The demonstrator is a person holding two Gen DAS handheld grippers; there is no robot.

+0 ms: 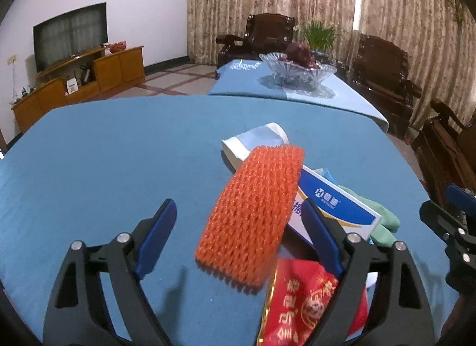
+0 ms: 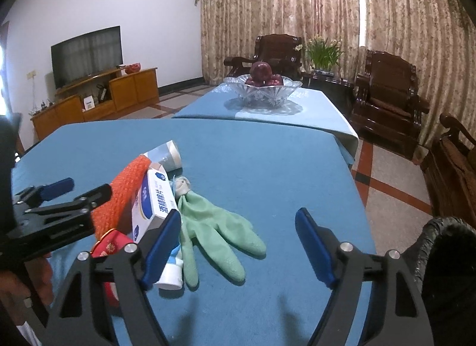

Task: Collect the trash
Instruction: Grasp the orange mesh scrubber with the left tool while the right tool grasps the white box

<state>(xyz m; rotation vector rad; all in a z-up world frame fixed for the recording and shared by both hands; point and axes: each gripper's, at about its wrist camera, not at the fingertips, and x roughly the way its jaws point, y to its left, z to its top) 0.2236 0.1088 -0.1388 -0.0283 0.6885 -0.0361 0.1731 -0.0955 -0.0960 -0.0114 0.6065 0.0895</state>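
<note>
Left wrist view. Left hand-held gripper [image 1: 238, 238]: jaws standing apart, gripping nothing. Orange foam net [image 1: 253, 215]: lying between the jaws and just ahead of them, long axis running away from the camera and leaning up to the right, propped on the pile. White-and-blue box [image 1: 336, 206]: sitting under the net's right edge, partly behind the right jaw. Red packet [image 1: 300, 304]: near the bottom edge, partly cut off by the jaw. Pale pouch [image 1: 255, 143]: poking out beyond the net. Blue tabletop [image 1: 104, 152]: carrying everything.

Right wrist view. Right hand-held gripper [image 2: 238, 244]: jaws also apart, nothing clamped. Green glove [image 2: 214, 230]: lying between the jaws, toward the left one, fingers pointing down and to the right (the nearer piece for this hand). Box [image 2: 151, 200] and net [image 2: 119, 197]: sitting further left, closer to the left hand-held gripper [image 2: 59, 194]. Black bag [image 2: 446, 256]: showing at the lower right, cut off; its opening is hard to make out. A white tube under the glove is mostly hidden.
</note>
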